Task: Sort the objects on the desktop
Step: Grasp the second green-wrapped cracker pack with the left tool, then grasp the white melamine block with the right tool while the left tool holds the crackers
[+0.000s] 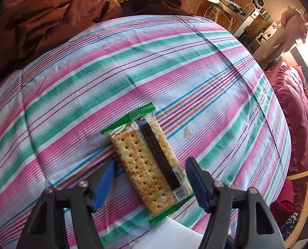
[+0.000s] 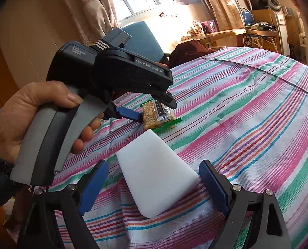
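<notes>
- A person's hand (image 2: 32, 122) is wrapping around the grey handle at the left of the right wrist view, thumb lying on top and fingers curling underneath the trigger.
- The left gripper (image 2: 155, 111) is angling down and to the right toward the striped tablecloth (image 2: 247, 108); its jaws are standing spread on either side of the cracker packet (image 2: 157, 114).
- In the left wrist view the left gripper (image 1: 153, 166) is showing the same spread, the left blue pad (image 1: 105, 183) sitting just beside or touching the packet's edge, though the blur there is making contact hard to judge, and the right pad standing apart.
- The cracker packet (image 1: 147, 161) is lying flat near the middle of the cloth, its near end overlapping a white corner cut off by the frame.
- The right gripper (image 2: 154, 183) is holding low and near, jaws spread wide around the white foam block (image 2: 156, 174), which is resting on the cloth just this side of the packet.
- The block's right edge is appearing to meet the right pad.
</notes>
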Motion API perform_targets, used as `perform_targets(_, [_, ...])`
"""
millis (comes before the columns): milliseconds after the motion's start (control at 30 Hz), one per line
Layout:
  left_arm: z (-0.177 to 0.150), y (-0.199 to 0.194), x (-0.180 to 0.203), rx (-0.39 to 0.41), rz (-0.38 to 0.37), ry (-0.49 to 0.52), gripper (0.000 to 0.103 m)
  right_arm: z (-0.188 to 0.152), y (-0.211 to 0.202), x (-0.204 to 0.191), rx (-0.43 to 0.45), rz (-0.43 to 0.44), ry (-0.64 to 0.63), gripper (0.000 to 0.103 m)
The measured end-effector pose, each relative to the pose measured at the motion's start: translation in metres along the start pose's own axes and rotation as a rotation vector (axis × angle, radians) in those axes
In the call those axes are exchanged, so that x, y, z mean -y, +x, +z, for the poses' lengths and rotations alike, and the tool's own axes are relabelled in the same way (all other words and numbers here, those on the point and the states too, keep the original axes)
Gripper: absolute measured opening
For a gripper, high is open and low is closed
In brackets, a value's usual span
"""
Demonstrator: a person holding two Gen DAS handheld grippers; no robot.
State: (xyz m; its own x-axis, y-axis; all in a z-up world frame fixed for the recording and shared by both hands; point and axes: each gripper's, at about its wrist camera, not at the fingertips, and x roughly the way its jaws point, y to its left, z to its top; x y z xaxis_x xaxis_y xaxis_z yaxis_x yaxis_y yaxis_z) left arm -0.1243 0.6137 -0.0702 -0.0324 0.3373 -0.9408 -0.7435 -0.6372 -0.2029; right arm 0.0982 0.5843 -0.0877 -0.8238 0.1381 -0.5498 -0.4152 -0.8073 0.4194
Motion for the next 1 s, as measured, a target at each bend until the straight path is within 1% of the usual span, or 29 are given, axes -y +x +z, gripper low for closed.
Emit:
perform_targets(33, [0.0, 0.0, 0.0, 0.004, 0.009, 0.009, 0.061, 0.0, 0.0, 0.0, 0.0, 0.001, 0.001, 0.09])
perform_targets(200, [-0.006, -0.007, -0.009, 0.015, 0.036, 0.069, 0.057, 0.001, 0.001, 0.002, -0.003, 0.009, 0.005, 0.09])
perform_targets(300, [-0.012, -0.015, -0.028, 0.015, 0.054, 0.072, 0.056, 0.001, 0.002, 0.004, -0.003, 0.02, 0.012, 0.09])
perform_targets(367, [-0.019, -0.022, -0.047, 0.011, 0.059, 0.056, 0.056, 0.001, 0.002, 0.004, -0.004, 0.021, 0.012, 0.09])
perform_targets(500, [-0.042, -0.037, -0.087, 0.003, 0.055, 0.017, 0.056, 0.001, 0.002, 0.003, -0.01, 0.019, 0.008, 0.09])
perform_targets(567, [-0.056, -0.045, -0.106, 0.003, 0.052, -0.003, 0.053, 0.001, 0.002, 0.002, -0.015, 0.015, 0.004, 0.09])
perform_targets(667, [-0.079, -0.058, -0.126, 0.01, 0.038, -0.023, 0.053, 0.001, 0.003, 0.0, -0.024, 0.009, -0.003, 0.091])
perform_targets(767, [-0.099, -0.068, -0.137, 0.018, 0.044, -0.024, 0.053, 0.002, 0.004, -0.002, -0.037, -0.002, -0.015, 0.091])
perform_targets(833, [-0.115, -0.071, -0.137, 0.023, 0.043, -0.022, 0.053, 0.002, 0.006, -0.006, -0.051, -0.018, -0.035, 0.091])
perform_targets(900, [-0.127, -0.076, -0.139, 0.03, 0.039, -0.014, 0.053, 0.003, 0.007, -0.01, -0.068, -0.033, -0.062, 0.091])
perform_targets(1000, [-0.145, -0.083, -0.141, 0.04, 0.032, -0.003, 0.053, 0.003, 0.01, -0.02, -0.105, -0.033, -0.122, 0.091])
